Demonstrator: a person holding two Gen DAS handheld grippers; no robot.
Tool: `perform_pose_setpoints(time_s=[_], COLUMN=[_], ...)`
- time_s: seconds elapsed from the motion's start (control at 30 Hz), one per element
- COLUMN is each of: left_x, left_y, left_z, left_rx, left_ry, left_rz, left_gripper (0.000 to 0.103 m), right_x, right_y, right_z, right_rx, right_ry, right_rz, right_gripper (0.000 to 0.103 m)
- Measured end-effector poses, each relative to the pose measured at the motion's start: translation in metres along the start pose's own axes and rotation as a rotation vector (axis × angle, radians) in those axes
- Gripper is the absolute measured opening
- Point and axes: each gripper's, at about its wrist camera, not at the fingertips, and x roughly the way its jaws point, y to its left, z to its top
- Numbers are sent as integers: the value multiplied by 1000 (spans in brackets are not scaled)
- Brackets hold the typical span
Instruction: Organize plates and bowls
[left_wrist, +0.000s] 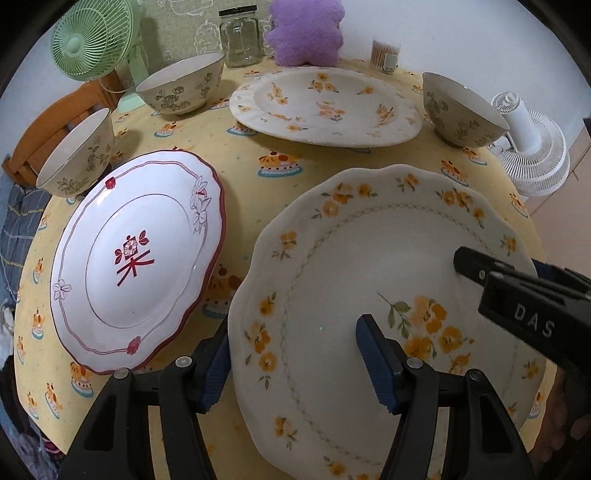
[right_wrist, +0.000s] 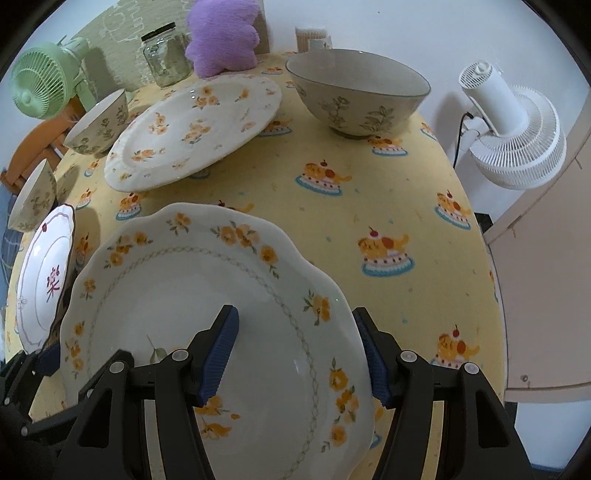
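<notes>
A scalloped plate with orange flowers (left_wrist: 369, 266) (right_wrist: 207, 295) lies at the near edge of the table. My left gripper (left_wrist: 295, 365) is open and straddles its left rim. My right gripper (right_wrist: 295, 354) is open and straddles its right rim; its finger also shows in the left wrist view (left_wrist: 476, 267). A red-rimmed plate (left_wrist: 136, 258) (right_wrist: 44, 277) lies to the left. A second orange-flower plate (left_wrist: 325, 107) (right_wrist: 192, 129) lies farther back. Three floral bowls stand around: back left (left_wrist: 181, 88), far left (left_wrist: 79, 158) and back right (left_wrist: 461, 110) (right_wrist: 354, 96).
The table has a yellow cloth (left_wrist: 251, 173) with cake prints. A green fan (left_wrist: 92, 40), a glass jar (left_wrist: 240, 37), a purple plush (left_wrist: 303, 29) and a cotton swab box (left_wrist: 384, 55) stand at the back. A white fan (right_wrist: 513, 125) stands right of the table.
</notes>
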Motion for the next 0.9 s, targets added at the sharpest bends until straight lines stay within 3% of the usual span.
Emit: perform_pose_setpoints(time_s=[0.33, 0.43, 0.6, 0.9], left_x=[1, 1, -16, -42], left_y=[0, 1, 4, 15], left_z=[3, 3, 4, 28], left_rx=[24, 35, 75, 164], left_ry=[17, 26, 2, -35], left_rz=[18, -6, -55, -115], left_gripper=[66, 68, 86, 90], right_x=[1, -3, -16, -63], right_y=[0, 3, 0, 18], right_z=[-4, -6, -10, -10], right_rx=[20, 6, 38, 49], right_ry=[27, 24, 23, -38], right_rz=[3, -12, -1, -54], right_gripper=[66, 66, 69, 74])
